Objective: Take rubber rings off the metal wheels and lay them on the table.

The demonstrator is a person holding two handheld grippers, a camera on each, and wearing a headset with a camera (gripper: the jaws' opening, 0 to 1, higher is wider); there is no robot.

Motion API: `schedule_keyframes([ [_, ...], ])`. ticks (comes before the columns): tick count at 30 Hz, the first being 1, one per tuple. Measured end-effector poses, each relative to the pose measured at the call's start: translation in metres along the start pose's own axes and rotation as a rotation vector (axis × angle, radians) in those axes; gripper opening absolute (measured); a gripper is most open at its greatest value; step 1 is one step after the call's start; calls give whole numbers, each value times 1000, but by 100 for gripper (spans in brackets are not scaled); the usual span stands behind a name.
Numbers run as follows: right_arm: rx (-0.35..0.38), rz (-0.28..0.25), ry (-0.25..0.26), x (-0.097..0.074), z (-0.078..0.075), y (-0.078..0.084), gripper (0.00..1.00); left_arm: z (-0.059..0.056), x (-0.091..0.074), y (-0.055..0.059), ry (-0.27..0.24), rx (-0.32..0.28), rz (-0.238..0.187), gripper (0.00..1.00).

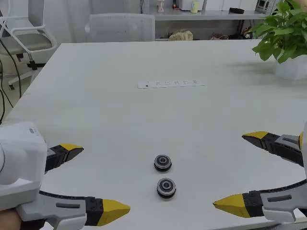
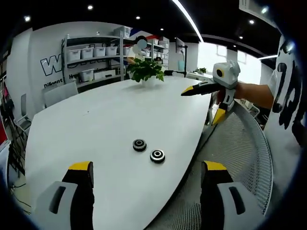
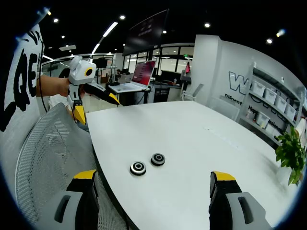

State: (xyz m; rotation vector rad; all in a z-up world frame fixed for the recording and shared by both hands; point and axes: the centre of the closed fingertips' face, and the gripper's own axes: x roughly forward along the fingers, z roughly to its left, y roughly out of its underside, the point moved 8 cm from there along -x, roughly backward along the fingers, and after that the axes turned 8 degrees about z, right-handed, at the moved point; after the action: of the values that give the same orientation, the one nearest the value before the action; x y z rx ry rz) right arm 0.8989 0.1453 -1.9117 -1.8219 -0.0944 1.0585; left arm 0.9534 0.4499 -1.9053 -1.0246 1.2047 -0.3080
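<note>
White table (image 1: 120, 120) bears 2 wheels (image 1: 162, 163) (image 1: 166, 188); a pot (image 1: 292, 69) holds a plant (image 1: 280, 28).

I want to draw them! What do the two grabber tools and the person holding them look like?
The left gripper and right gripper match. Each has a chunky white body and long black jaws with grey slotted parts, ending in pointed yellow tips, a bit like beaks. The person wears a white shirt with big black letters.

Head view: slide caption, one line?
Left gripper and right gripper, both open, flank the far wheel and near wheel on the white table, rings on.
</note>
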Motion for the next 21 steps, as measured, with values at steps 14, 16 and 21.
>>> schedule_keyframes([
  [14, 1, 8, 1, 3, -3, -1, 96, 7, 2, -2, 6, 3, 6, 90],
  [16, 0, 12, -1, 3, -3, -1, 96, 8, 3, -2, 7, 2, 7, 90],
  [21, 0, 19, -5, 4, -3, -1, 95, 9, 4, -2, 14, 4, 10, 89],
])
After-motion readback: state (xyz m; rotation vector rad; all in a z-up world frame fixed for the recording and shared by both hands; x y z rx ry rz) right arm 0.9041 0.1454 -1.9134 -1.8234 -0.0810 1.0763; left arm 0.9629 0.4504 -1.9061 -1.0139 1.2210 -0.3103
